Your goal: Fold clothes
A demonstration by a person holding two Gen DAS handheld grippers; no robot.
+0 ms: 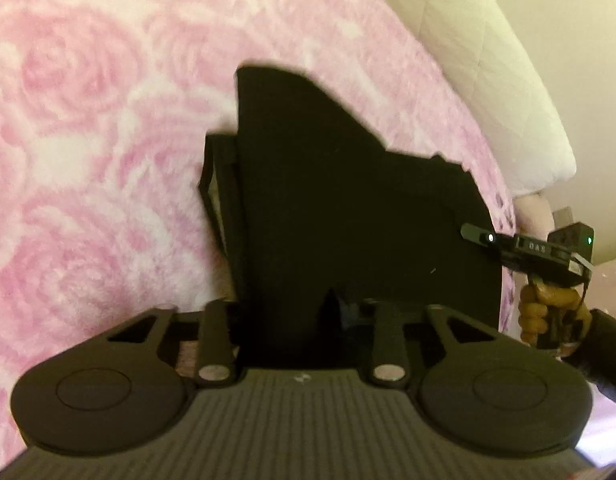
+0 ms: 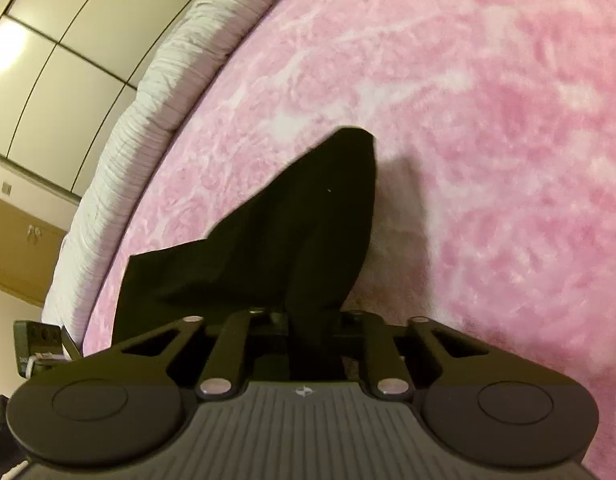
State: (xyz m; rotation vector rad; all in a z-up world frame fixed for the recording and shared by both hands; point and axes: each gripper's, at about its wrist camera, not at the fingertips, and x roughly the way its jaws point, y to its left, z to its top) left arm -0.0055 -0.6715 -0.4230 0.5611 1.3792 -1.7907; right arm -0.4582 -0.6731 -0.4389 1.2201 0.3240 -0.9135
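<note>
Your black garment (image 1: 347, 216) lies partly lifted over the pink rose-patterned blanket (image 1: 88, 140) on the bed, with the white quilted mattress edge (image 1: 487, 60) beyond it. Your left gripper (image 1: 304, 320) has its jaws closed on the garment's near edge, and your right gripper (image 2: 313, 320) likewise has its jaws pinched on a bunched fold of the same cloth. From the left wrist view, your right hand (image 1: 547, 312) grips its handle just past the garment's right edge.

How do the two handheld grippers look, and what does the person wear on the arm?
Both grippers, left and right, are matte black plastic: ribbed grey-black top, two round discs, silver rivets. The right one carries a small green light. The hand emerges from a fuzzy black sleeve.
</note>
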